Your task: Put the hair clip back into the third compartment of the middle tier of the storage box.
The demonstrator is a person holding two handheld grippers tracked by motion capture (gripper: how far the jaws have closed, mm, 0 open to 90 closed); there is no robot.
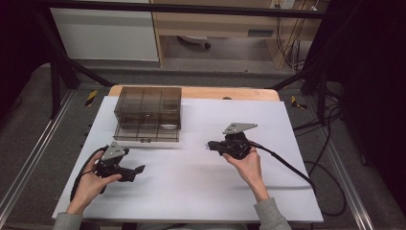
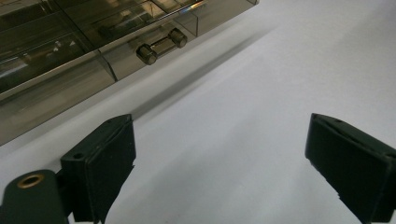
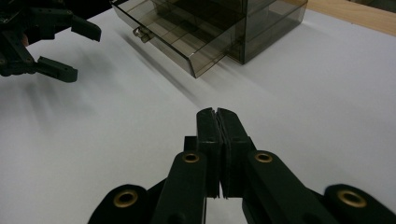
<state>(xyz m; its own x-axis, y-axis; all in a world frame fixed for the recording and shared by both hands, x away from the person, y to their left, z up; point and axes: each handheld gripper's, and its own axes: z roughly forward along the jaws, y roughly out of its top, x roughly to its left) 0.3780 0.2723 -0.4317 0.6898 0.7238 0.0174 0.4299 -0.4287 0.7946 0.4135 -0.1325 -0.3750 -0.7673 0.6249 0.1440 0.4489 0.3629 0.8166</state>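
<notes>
Hovering nearest the person, the left gripper (image 1: 139, 169) is waiting with its jaws spread wide and nothing between them, aimed toward the front of the drawer box (image 1: 148, 112). A little farther across the white table cover (image 1: 201, 191), the right gripper (image 1: 209, 145) is being held just above the surface with its jaws pressed flat together, gripping nothing. Beyond both tools, at the far left part of the cover, the smoky clear box is sitting with its bottom drawer (image 3: 175, 35) pulled out toward the person, its small bar handle (image 2: 162, 45) facing the left gripper and nothing I can make out lying inside. Judging from this, the work seems to be sitting between steps: the drawer is standing open and neither tool is touching it. The next move is probably calling for the left gripper to travel forward and either close on that handle or push the drawer front squarely, keeping the light box from sliding backward.
</notes>
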